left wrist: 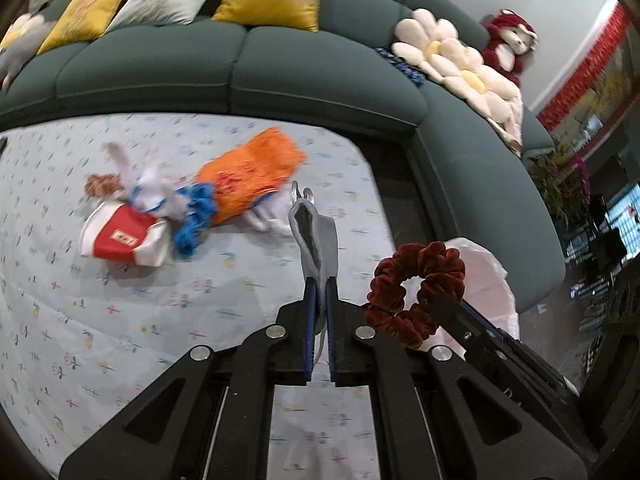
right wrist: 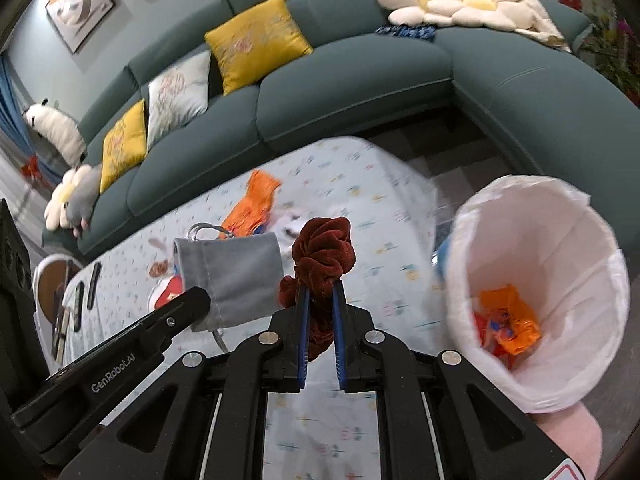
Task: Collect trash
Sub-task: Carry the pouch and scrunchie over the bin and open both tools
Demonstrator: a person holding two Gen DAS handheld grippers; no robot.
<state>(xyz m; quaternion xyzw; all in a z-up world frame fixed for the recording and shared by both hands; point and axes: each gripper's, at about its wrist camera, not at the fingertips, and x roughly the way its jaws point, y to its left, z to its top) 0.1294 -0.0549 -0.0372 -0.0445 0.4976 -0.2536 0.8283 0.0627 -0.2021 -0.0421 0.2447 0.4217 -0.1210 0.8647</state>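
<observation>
Black linkage of the left gripper (left wrist: 319, 280) fills the foreground at 6 o'clock, jaws closed on a grey pouch (left wrist: 316, 236) that stands up from between the blue pads. Just to its 3 o'clock the right gripper (right wrist: 320, 288) has its jaws pinched on a dark red scrunchie (right wrist: 322, 248), which bunches above the tips. Both items hang clear of the counter (left wrist: 120, 320), above its floral cloth. Remaining trash lies at 10 o'clock in the left view: an orange wrapper (left wrist: 252, 172), a red-and-white packet (left wrist: 120, 236), white and blue scraps. In the right view the bin (right wrist: 540, 200), lined in white, opens at 3 o'clock beside the counter's edge, orange wrappers already inside. Likely step: carry both items over the bin mouth. To do it well, keep both grips firm until each item is above the liner, then release one at a time so the soft scrunchie does not snag a pad. Open floor lies between counter and sofa (right wrist: 360, 100); the liner's rim is the edge to clear, and the two grippers travel close together.
</observation>
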